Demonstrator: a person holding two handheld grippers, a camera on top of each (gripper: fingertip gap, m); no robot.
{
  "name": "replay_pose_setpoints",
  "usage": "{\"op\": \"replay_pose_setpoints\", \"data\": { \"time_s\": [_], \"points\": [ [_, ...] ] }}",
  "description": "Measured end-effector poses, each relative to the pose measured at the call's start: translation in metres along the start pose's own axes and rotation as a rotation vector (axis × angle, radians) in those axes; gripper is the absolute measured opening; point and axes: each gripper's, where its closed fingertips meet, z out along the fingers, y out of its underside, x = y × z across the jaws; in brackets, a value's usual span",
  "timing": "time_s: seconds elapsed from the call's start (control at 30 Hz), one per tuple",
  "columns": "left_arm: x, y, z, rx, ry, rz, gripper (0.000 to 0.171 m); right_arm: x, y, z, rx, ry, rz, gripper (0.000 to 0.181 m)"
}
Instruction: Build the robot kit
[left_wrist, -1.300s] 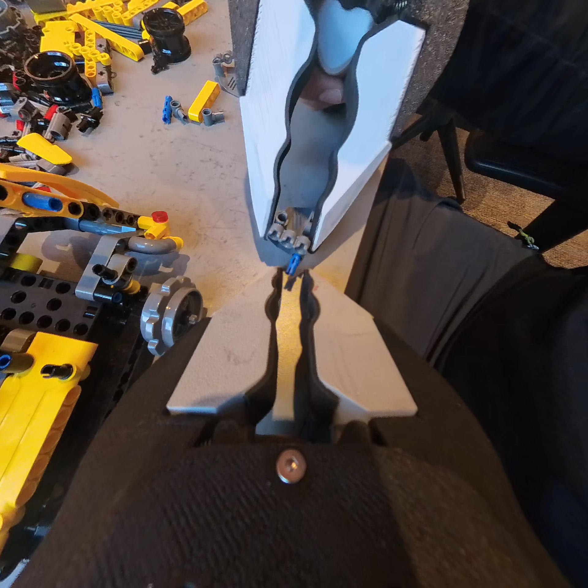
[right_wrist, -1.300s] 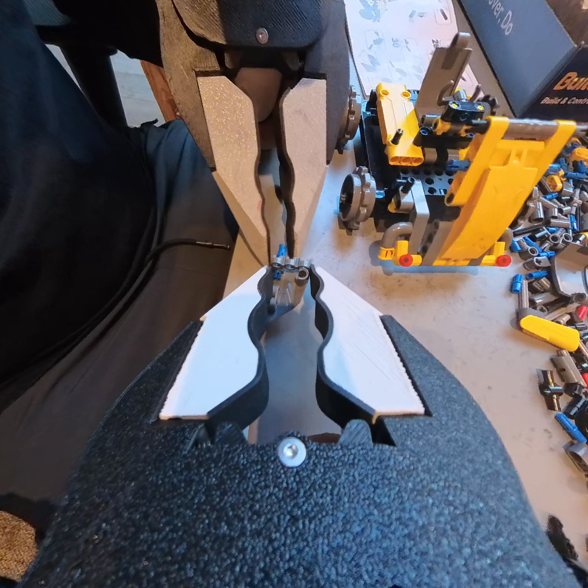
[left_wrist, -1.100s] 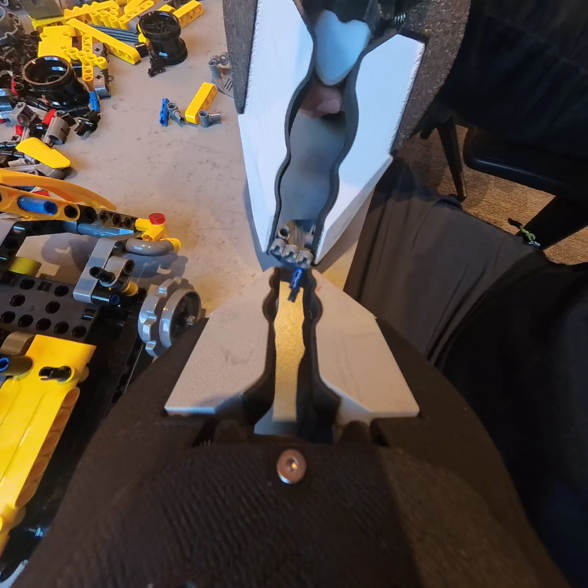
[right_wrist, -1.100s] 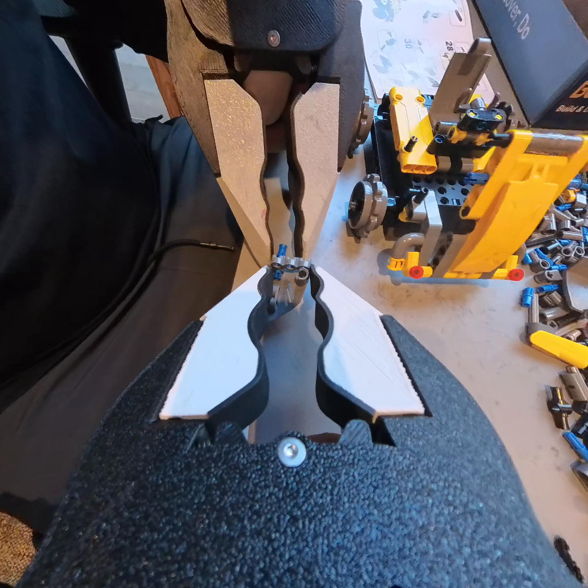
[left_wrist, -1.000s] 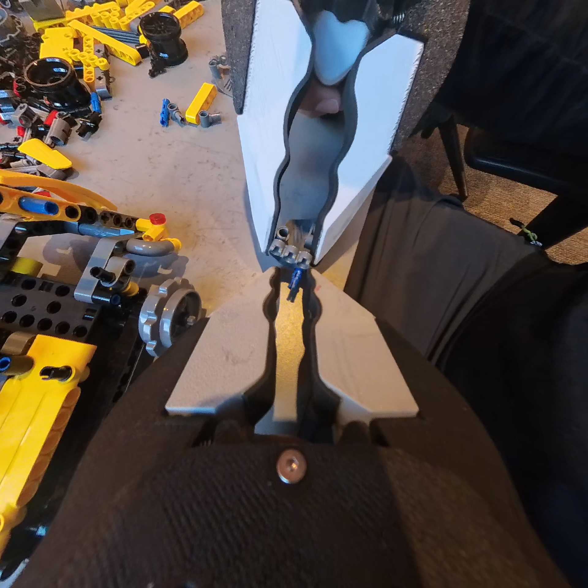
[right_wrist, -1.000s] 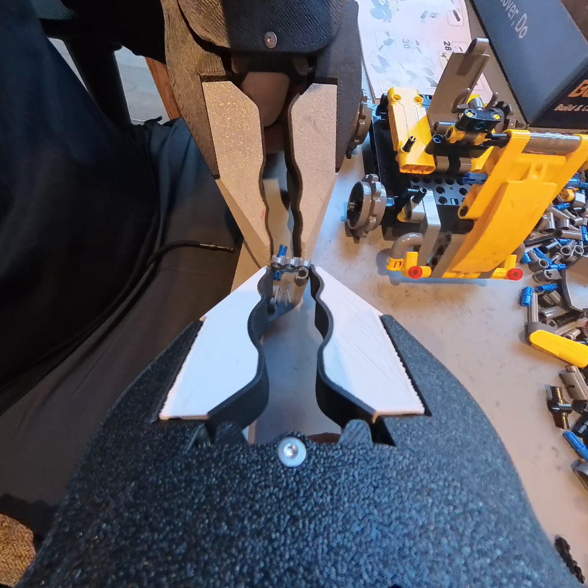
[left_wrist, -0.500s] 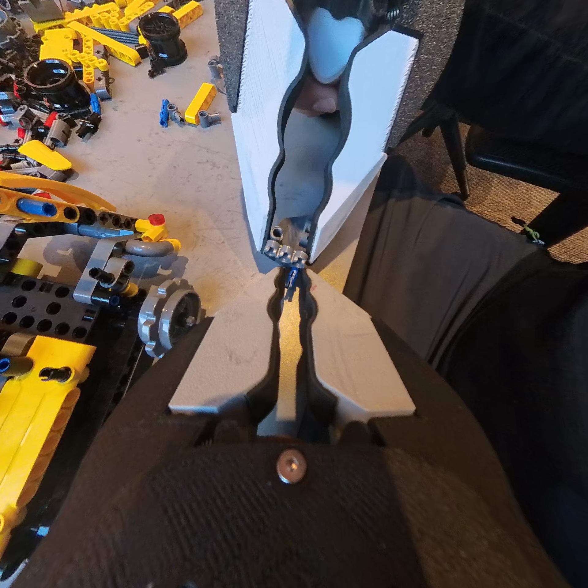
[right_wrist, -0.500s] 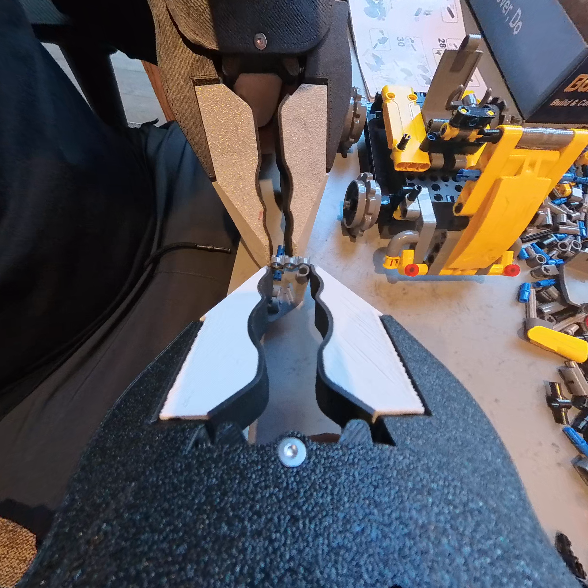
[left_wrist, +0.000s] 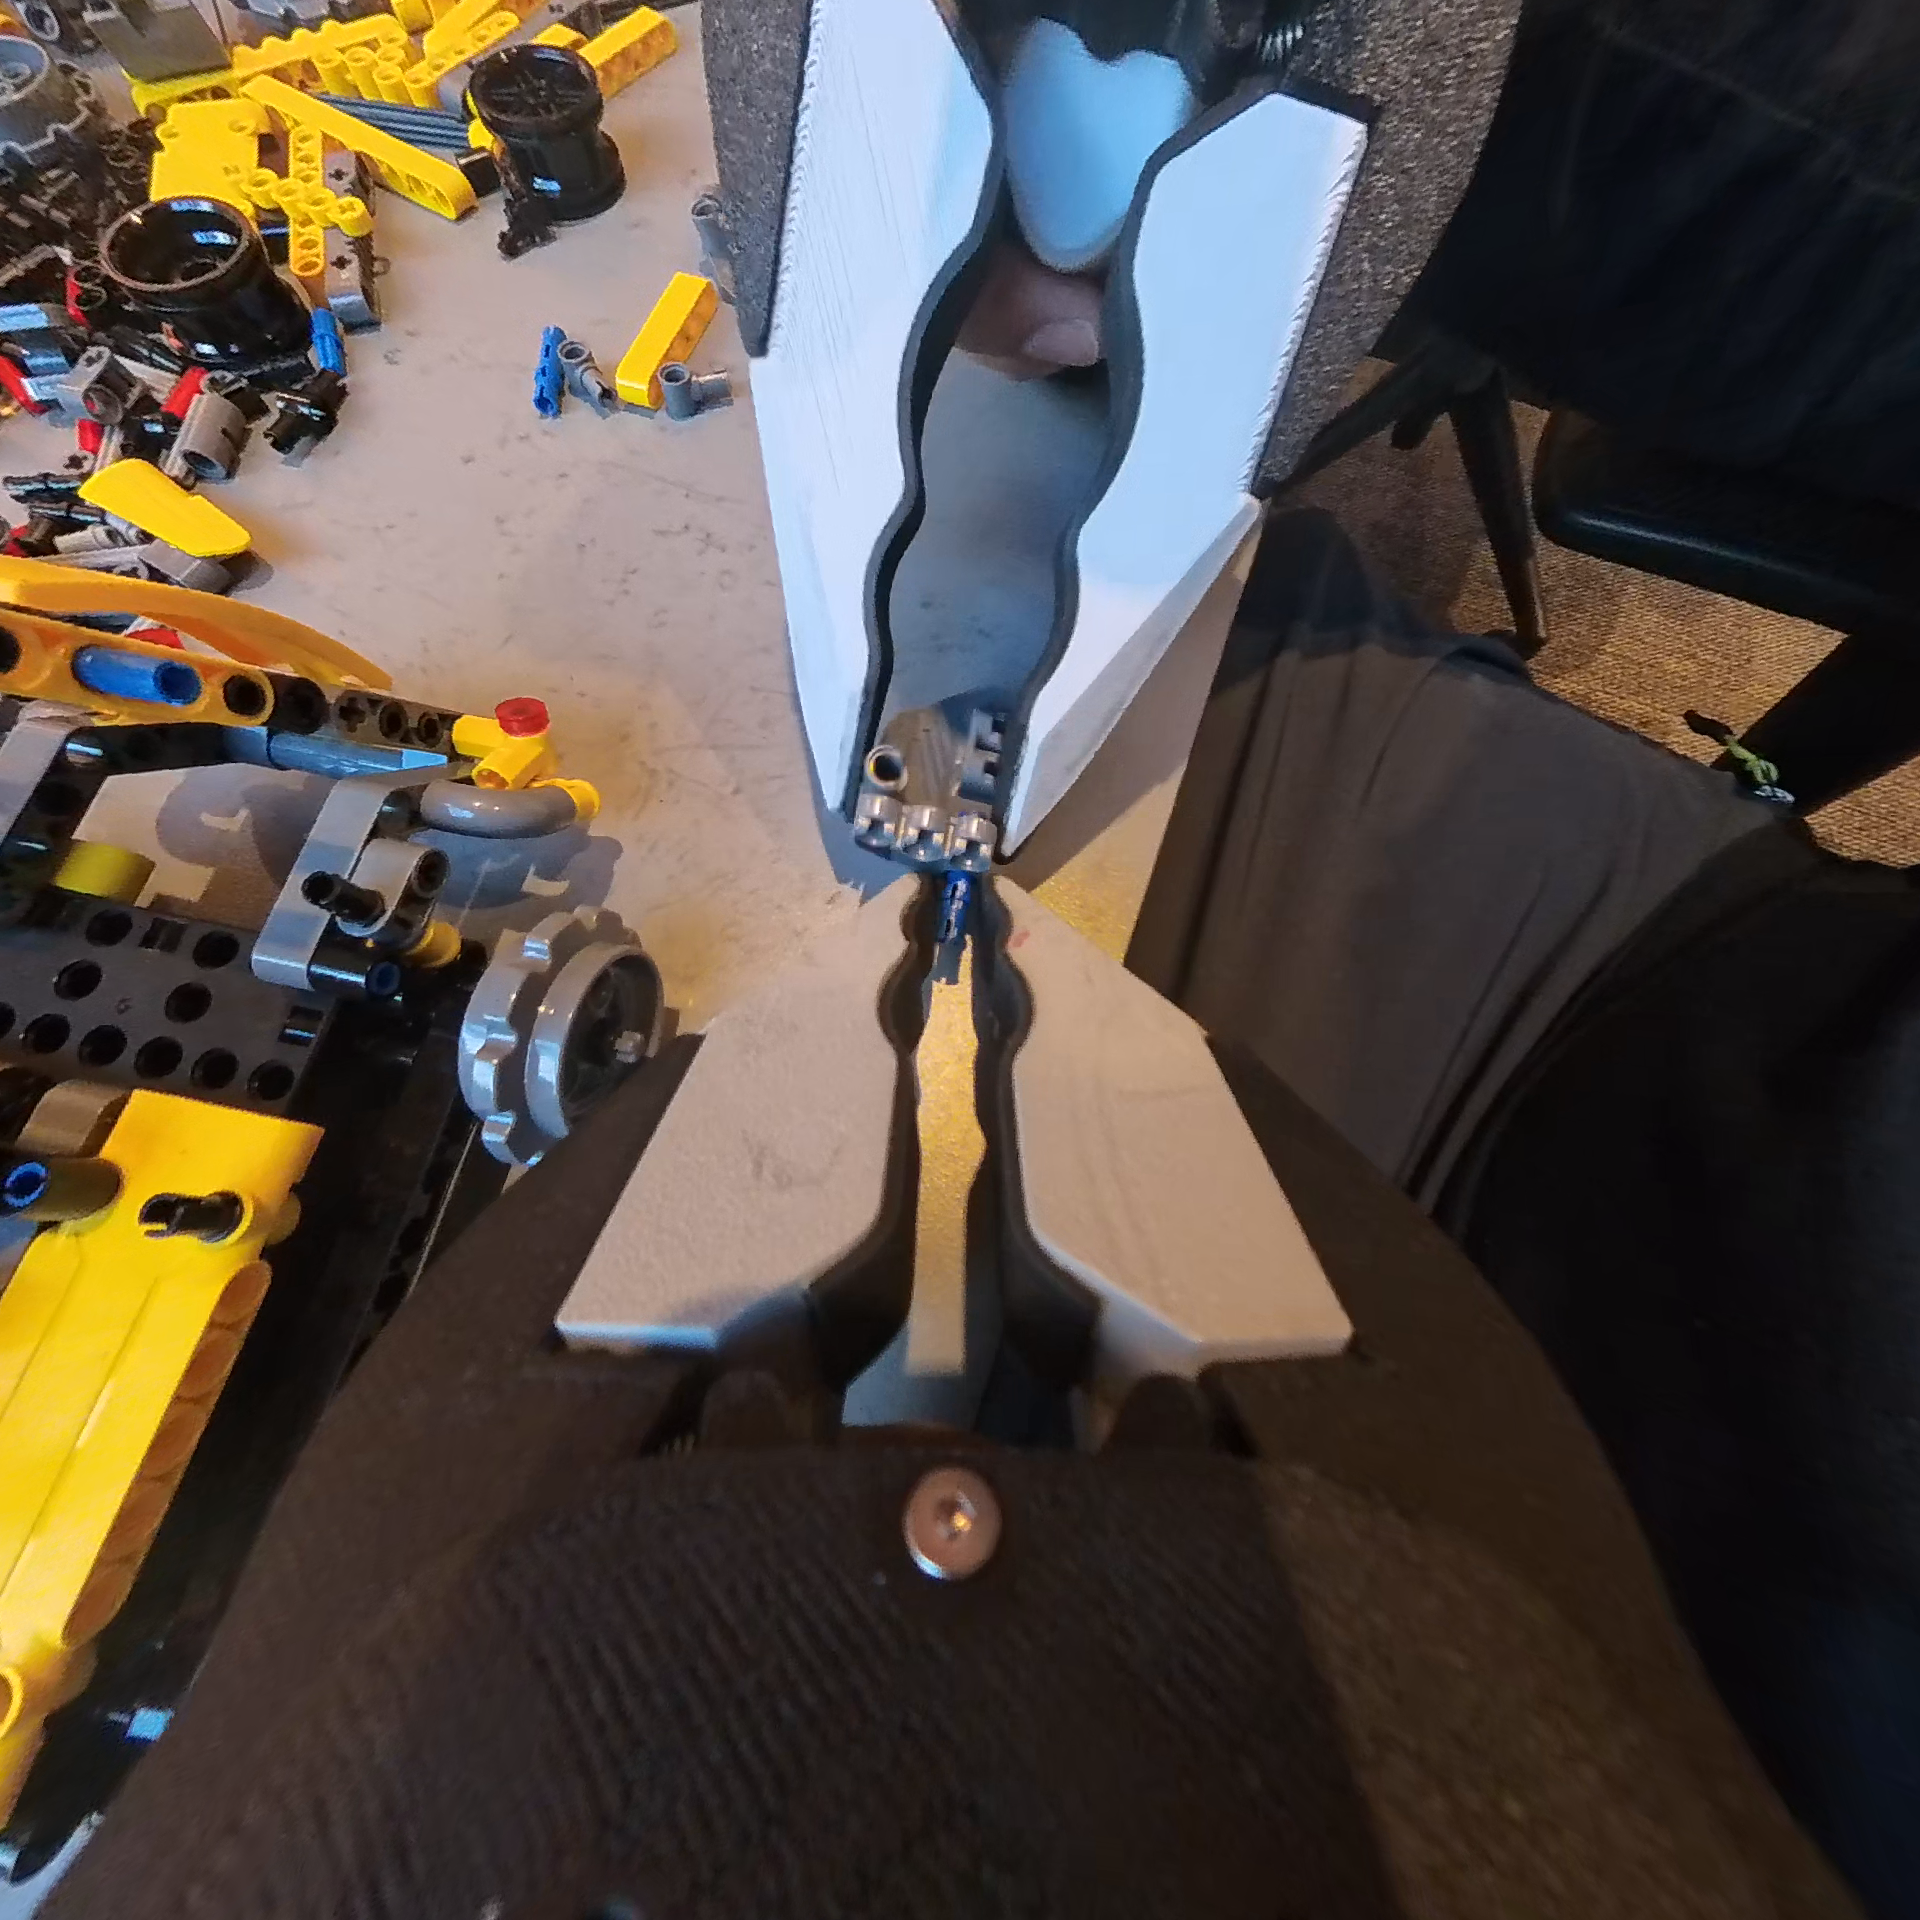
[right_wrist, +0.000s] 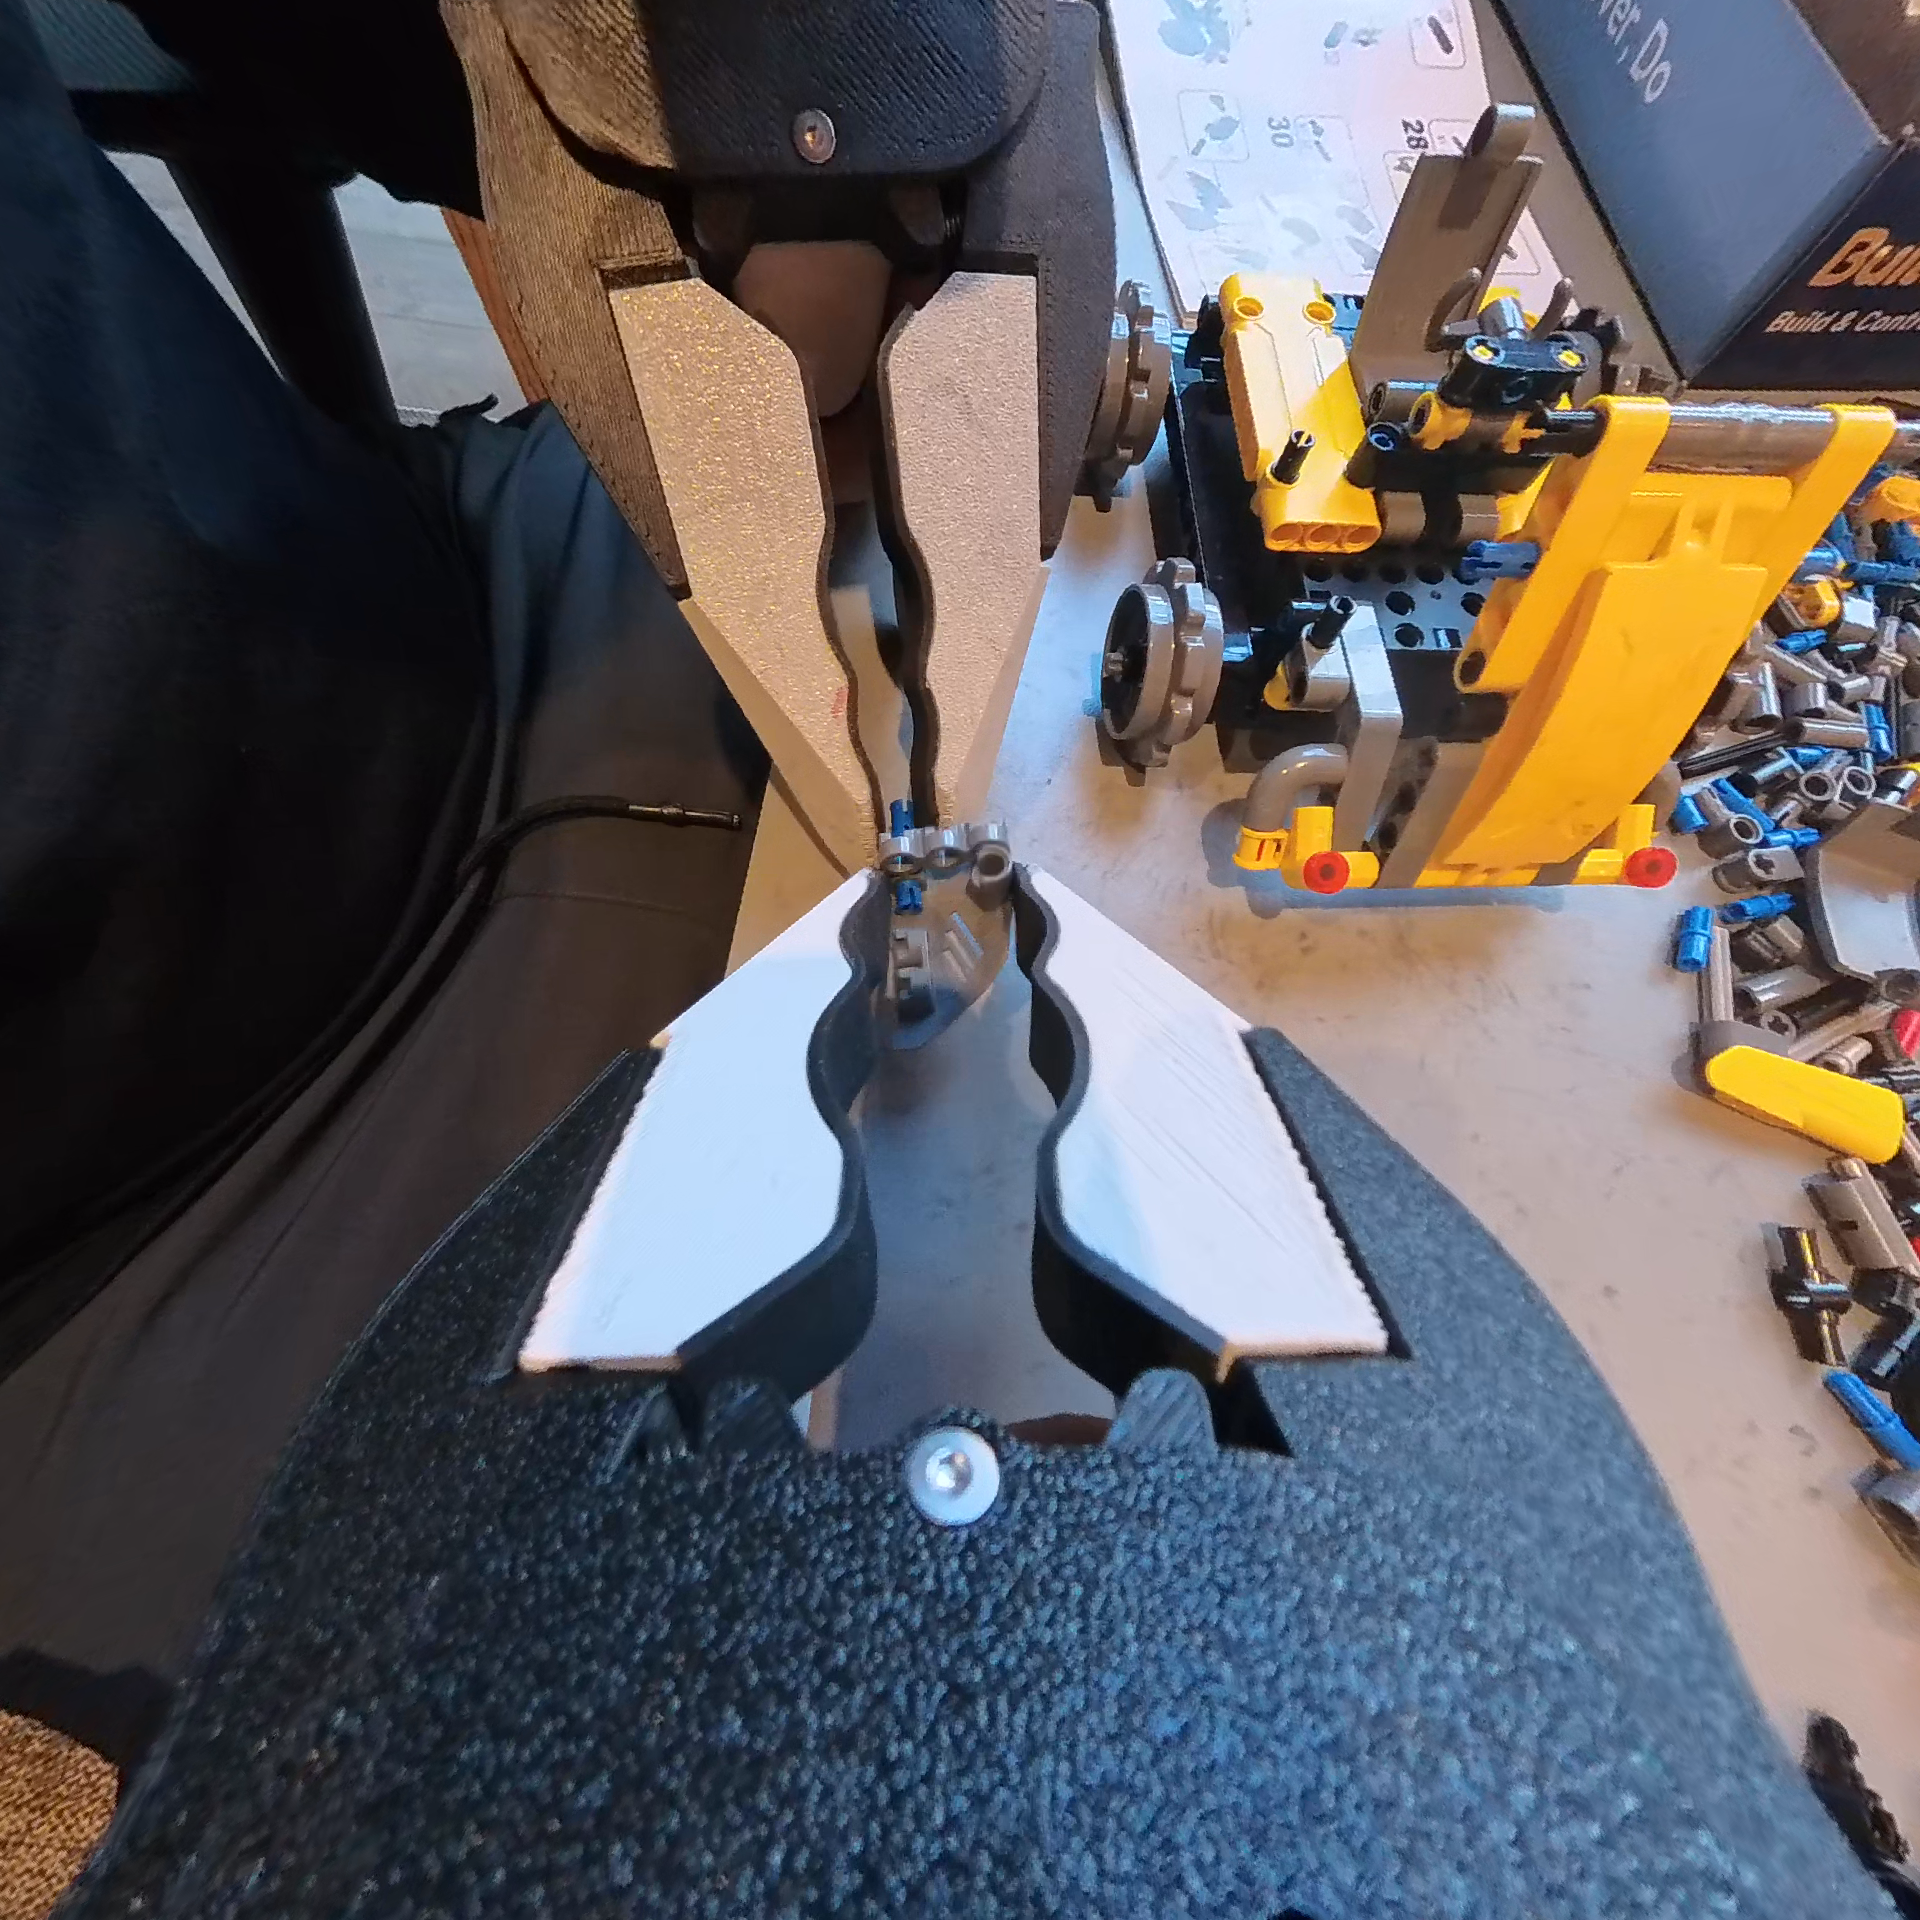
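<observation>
My left gripper (left_wrist: 954, 906) is shut on a small blue pin (left_wrist: 953, 902) at its fingertips. My right gripper (right_wrist: 940, 883) is shut on a grey curved piece with a row of three holes (right_wrist: 940, 935). The two grippers meet tip to tip over the table's near edge. The pin sits in the end hole of the grey piece (left_wrist: 923, 826); in the right wrist view blue shows on both sides of that hole (right_wrist: 902, 810). The right gripper (left_wrist: 930, 831) enters the left wrist view from above. The left gripper (right_wrist: 902, 821) enters the right wrist view from above.
A yellow and black brick-built vehicle (left_wrist: 156, 1039) (right_wrist: 1455, 623) stands on the grey table (left_wrist: 540, 540), close beside the grippers. Loose yellow, grey, blue and black parts (left_wrist: 208, 260) (right_wrist: 1787, 831) lie beyond. A dark box (right_wrist: 1714, 177) and a printed sheet (right_wrist: 1247, 135) lie behind. A person's dark-clothed legs (left_wrist: 1455, 935) are beside the table edge. Both grippers' tips are close together, under 4 cm apart.
The two grippers have come closer together. The blue pin has gone further into the grey piece's hole, so less of it shows between the tips.
</observation>
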Motion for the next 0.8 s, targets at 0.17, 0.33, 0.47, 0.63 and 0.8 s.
{"op": "replay_pose_setpoints", "data": {
  "time_s": [0.17, 0.33, 0.47, 0.63, 0.8],
  "points": [
    [-0.0010, 0.0001, 0.0003, -0.001, -0.015, 0.007, 0.004, 0.0020, 0.0010, -0.0009, -0.002, 0.011, 0.005, 0.024],
    [-0.0017, 0.0001, 0.0005, -0.001, -0.021, 0.006, 0.004, 0.0028, 0.0015, -0.0007, -0.005, 0.017, 0.006, 0.024],
    [-0.0026, 0.0000, 0.0006, 0.000, -0.026, 0.002, 0.004, 0.0038, 0.0021, -0.0007, -0.008, 0.021, 0.011, 0.024],
    [-0.0043, -0.0002, 0.0009, 0.000, -0.039, -0.001, 0.004, 0.0058, 0.0034, -0.0008, -0.013, 0.031, 0.016, 0.024],
    [-0.0076, -0.0004, 0.0010, 0.001, -0.061, -0.012, 0.003, 0.0104, 0.0084, -0.0022, -0.038, 0.069, 0.009, 0.024]
  ]
}}
